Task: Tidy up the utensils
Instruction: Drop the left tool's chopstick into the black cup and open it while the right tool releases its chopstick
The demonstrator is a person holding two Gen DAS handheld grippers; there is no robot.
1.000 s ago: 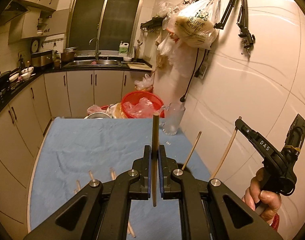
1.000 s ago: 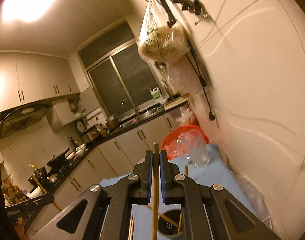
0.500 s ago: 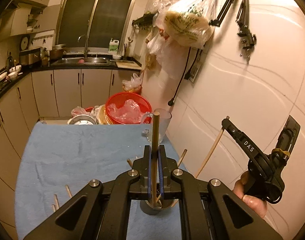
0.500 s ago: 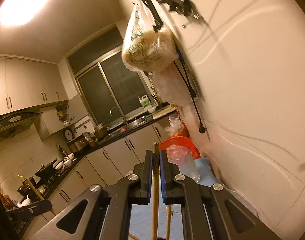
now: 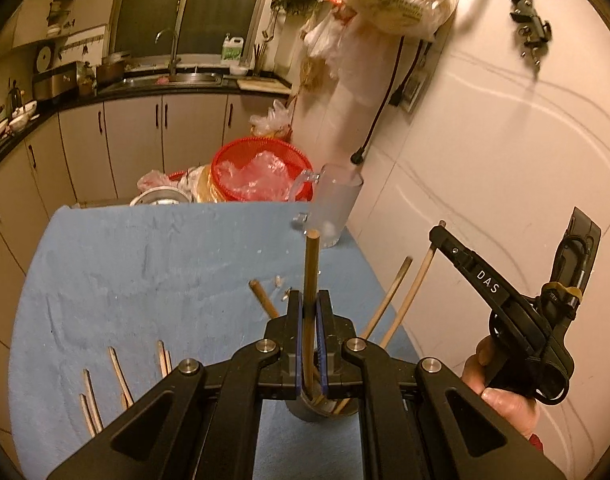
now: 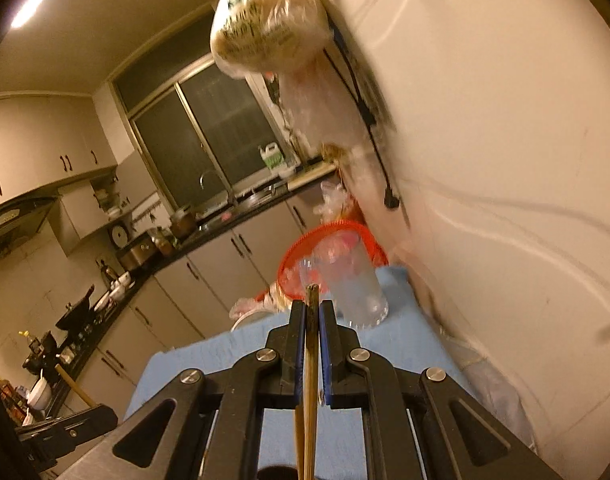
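**Left chopstick now over the cup, tip going in**

A second ago the left gripper held its chopstick over bare blue cloth, with the metal cup barely in sight. Half a second ago the cup had slid in under the jaws, and now it sits right below them, the stick's lower end reaching down past the rim among the sticks already standing there. I judge the drop-off is nearly done: the stick is lined up and only needs letting go. The fingers are still clamped on it, one blue pad on each side.

The right gripper has swung too; its view has tilted from ceiling and wall toward the cloth, and a dark round shape at the bottom edge may be the cup, though it is too cut off to be sure. Its fingers are together on what looks like two thin sticks held upright.

The left stick is a round, brown wooden rod with a flat-cut top end, standing almost vertical. In the cup, a few paler sticks lean out to the right and one darker stick to the left. More loose sticks lie flat on the cloth well left of the cup, not yet gathered.
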